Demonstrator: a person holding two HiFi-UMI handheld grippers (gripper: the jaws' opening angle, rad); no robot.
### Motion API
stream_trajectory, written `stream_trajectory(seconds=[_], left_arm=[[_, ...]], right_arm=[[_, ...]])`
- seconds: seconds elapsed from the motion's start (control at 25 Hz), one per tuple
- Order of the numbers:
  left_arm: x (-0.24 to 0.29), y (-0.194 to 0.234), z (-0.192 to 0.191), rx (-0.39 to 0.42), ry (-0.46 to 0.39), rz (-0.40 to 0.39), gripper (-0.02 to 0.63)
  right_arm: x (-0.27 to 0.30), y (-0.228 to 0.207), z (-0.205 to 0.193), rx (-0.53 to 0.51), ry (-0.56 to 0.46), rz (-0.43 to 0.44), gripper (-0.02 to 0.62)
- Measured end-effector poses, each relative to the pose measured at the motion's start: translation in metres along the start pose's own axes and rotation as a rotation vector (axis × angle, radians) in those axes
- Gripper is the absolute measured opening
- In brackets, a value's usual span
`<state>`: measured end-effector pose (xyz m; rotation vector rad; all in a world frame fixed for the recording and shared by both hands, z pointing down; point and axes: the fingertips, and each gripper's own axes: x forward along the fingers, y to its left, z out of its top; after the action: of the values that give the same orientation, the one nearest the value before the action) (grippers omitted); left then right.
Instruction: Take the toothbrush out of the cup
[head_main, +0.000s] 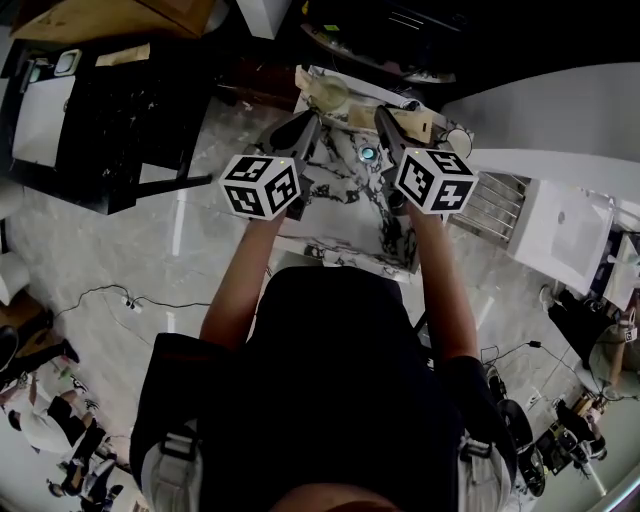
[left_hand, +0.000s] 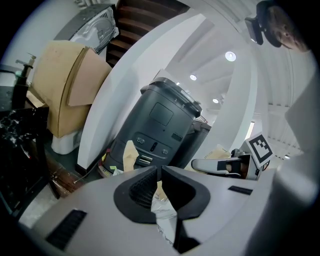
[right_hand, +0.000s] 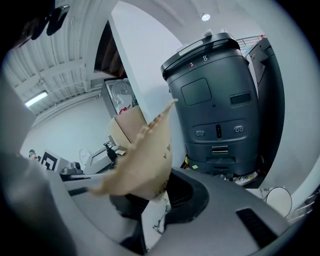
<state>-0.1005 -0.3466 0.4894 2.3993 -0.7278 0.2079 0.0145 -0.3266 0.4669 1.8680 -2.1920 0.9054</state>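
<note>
Brown paper (right_hand: 145, 160) in right claw (right_hand: 160, 196)

Head cam: above the person (head_main: 340, 380), facing steeply down on the table (head_main: 350, 230), mid range. Gripper cams: close behind own jaws, facing out, near level. Both share the grey machine (left_hand: 162, 120); left cam also catches the right gripper (left_hand: 200, 164).

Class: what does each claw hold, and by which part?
Right claw: a torn piece of brown paper, pinched at its lower edge. Left claw: shut; nothing clearly held.
</note>
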Motion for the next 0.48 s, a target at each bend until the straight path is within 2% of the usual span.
stream_trajectory(seconds=[0.24,0.48], left_arm=[[0.004,0.015,-0.001,-0.009,0.003,0.038,0.022],[0.008,0.034,0.003,-0.030,-0.019,0.082,0.112]], right_arm=[[0.006,-0.003,-0.003,0.005,0.012,-0.014,0.067],[0.012,-0.004,-0.007,0.008,0.025,-0.016,0.067]])
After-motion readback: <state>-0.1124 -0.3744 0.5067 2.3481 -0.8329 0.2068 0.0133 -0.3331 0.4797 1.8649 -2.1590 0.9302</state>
